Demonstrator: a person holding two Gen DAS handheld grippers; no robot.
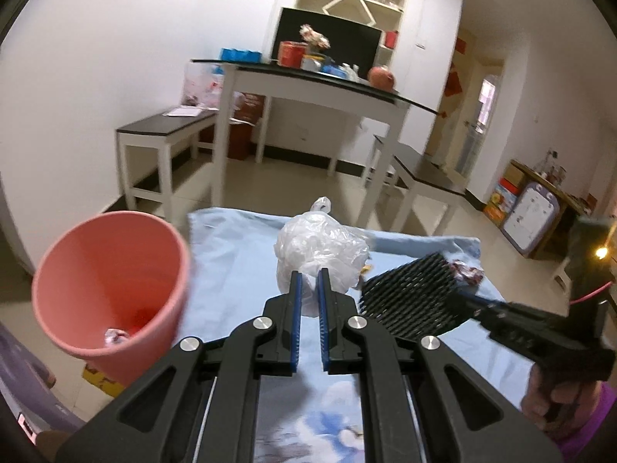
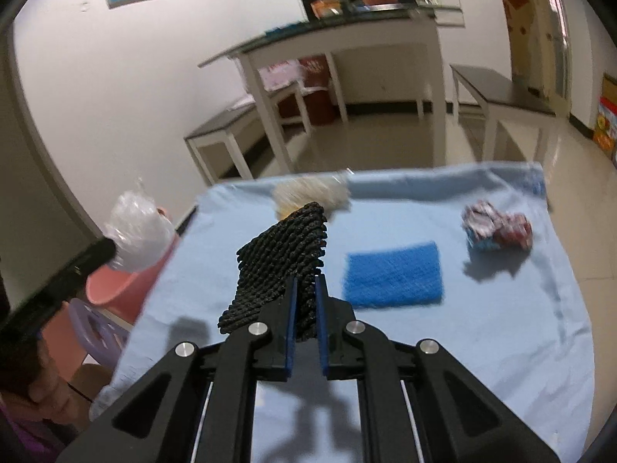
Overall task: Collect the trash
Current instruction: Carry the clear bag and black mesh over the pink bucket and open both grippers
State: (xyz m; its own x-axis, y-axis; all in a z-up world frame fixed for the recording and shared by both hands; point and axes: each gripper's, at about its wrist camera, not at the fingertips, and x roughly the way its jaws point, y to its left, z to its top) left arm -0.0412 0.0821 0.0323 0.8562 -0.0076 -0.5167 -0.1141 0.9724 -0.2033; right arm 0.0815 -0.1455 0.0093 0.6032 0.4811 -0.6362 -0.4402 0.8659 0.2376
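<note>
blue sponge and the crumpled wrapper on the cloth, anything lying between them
Nothing: in the right wrist view, only bare light blue cloth lies between the blue sponge and the crumpled wrapper.

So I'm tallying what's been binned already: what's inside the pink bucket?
At the bottom of the pink bucket, the left wrist view shows one small crumpled wrapper. The near wall hides part of the floor, so anything lying there cannot be seen.

My left gripper [image 1: 308, 283] is matte black plastic with blue ribbed pads [image 1: 296, 308] and round silver screws [image 1: 263, 323]. My right gripper [image 2: 305, 289] matches it. At lower right of the left view, a thin red cable [image 1: 590, 295] and my purple sleeve [image 1: 590, 424].
</note>
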